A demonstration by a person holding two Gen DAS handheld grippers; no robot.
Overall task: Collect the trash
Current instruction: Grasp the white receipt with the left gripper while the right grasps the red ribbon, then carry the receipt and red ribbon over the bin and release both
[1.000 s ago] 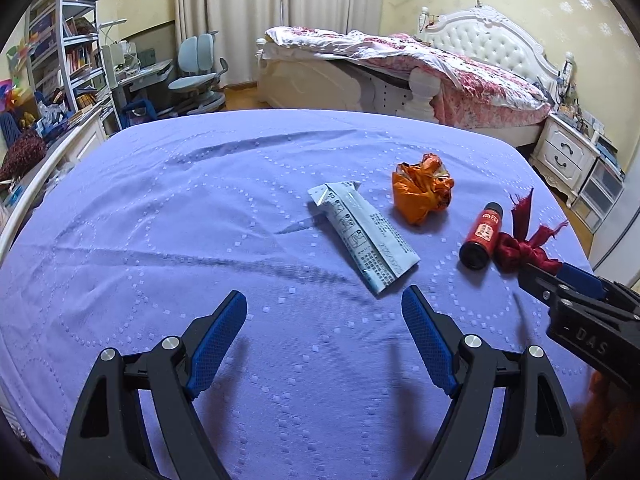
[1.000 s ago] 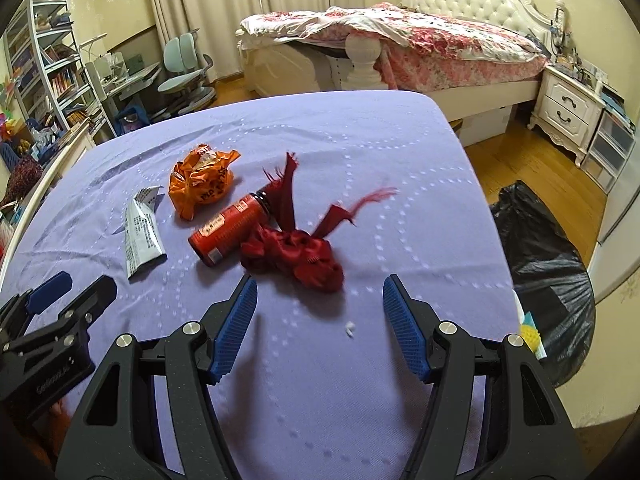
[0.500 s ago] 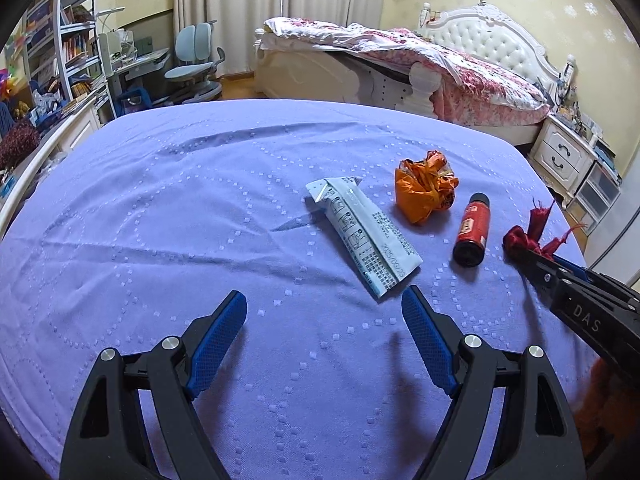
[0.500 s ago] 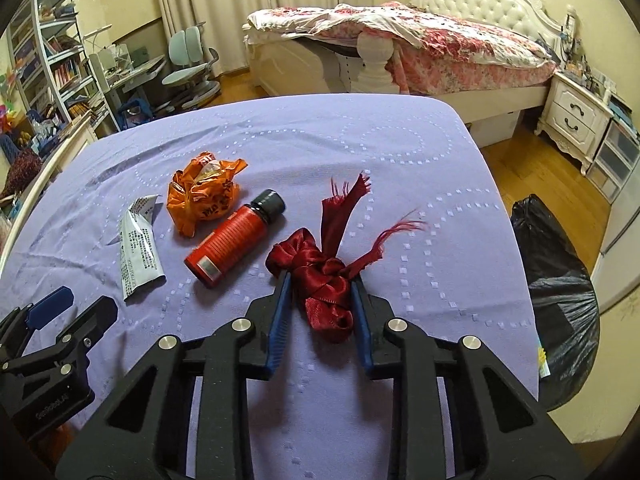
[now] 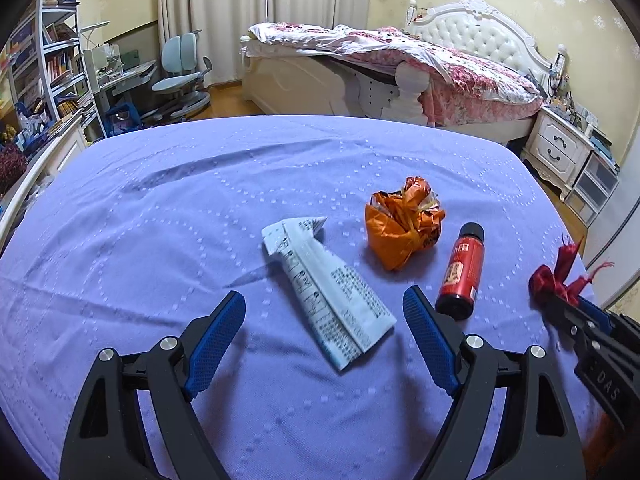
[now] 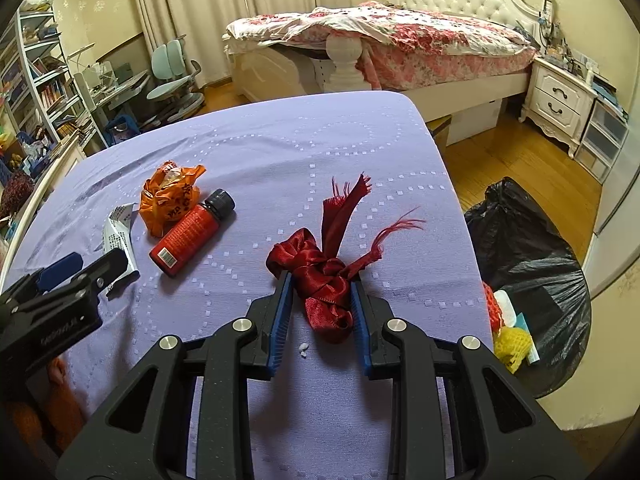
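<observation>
Now that the right gripper (image 6: 320,300) has clamped and lifted the knotted dark-red satin ribbon (image 6: 326,280) beside the red plastic bottle (image 6: 192,232), binning comes next; left gripper (image 5: 324,336) gapes empty.

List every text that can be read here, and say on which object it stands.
"DAS": on the right gripper body.
White packet: small print, unreadable.
Red bottle: label and barcode, unreadable.
Orange wrapper: large characters, crumpled, unreadable.
Left gripper body: blurred, unreadable.
</observation>
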